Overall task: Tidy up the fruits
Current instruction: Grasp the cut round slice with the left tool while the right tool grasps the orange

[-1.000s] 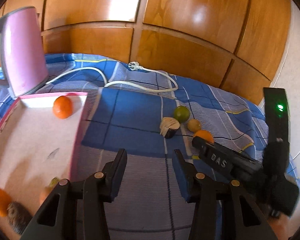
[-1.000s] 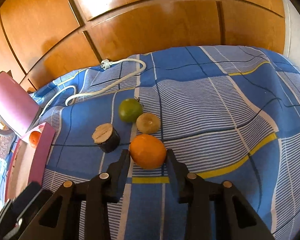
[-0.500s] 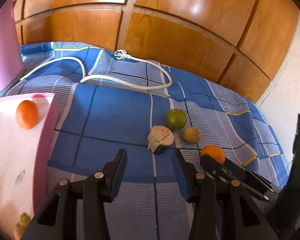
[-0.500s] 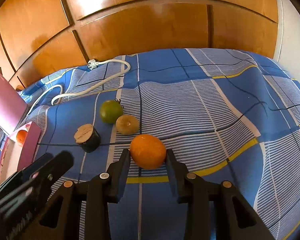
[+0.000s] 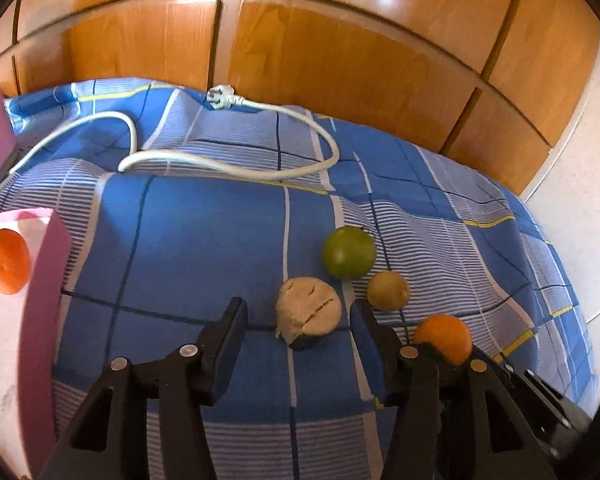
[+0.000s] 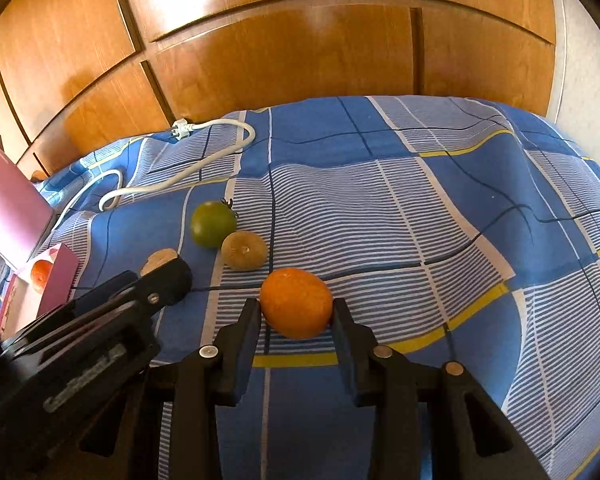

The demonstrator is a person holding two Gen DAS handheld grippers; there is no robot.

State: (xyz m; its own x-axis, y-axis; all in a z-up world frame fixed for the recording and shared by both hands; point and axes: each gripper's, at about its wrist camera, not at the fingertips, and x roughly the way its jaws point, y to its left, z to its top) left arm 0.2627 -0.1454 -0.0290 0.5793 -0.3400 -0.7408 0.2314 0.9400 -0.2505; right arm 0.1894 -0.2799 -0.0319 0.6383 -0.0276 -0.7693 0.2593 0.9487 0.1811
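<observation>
On the blue checked cloth lie a green round fruit (image 5: 348, 252), a small brown kiwi-like fruit (image 5: 388, 290) and a dark fruit with a pale cut face (image 5: 309, 312). My left gripper (image 5: 298, 306) hovers just before the cut fruit. Its jaws are opening and stand on either side of the fruit without touching it. My right gripper (image 6: 296, 310) is shut on an orange (image 6: 296, 304) that rests on the cloth. That orange (image 5: 444, 336) also shows in the left wrist view. The left gripper's fingers (image 6: 164, 280) partly hide the cut fruit (image 6: 158, 258).
A pink box (image 5: 44, 280) at the left holds another orange (image 5: 6, 260). A white power cable (image 5: 228, 164) loops across the far cloth. A pink kettle (image 6: 8, 208) stands at the far left. Wooden cabinet doors (image 5: 340, 64) rise behind.
My left gripper has moved right from the pink box to the loose fruits, and the cut fruit now sits between its tips. The right gripper has kept still on the orange.
</observation>
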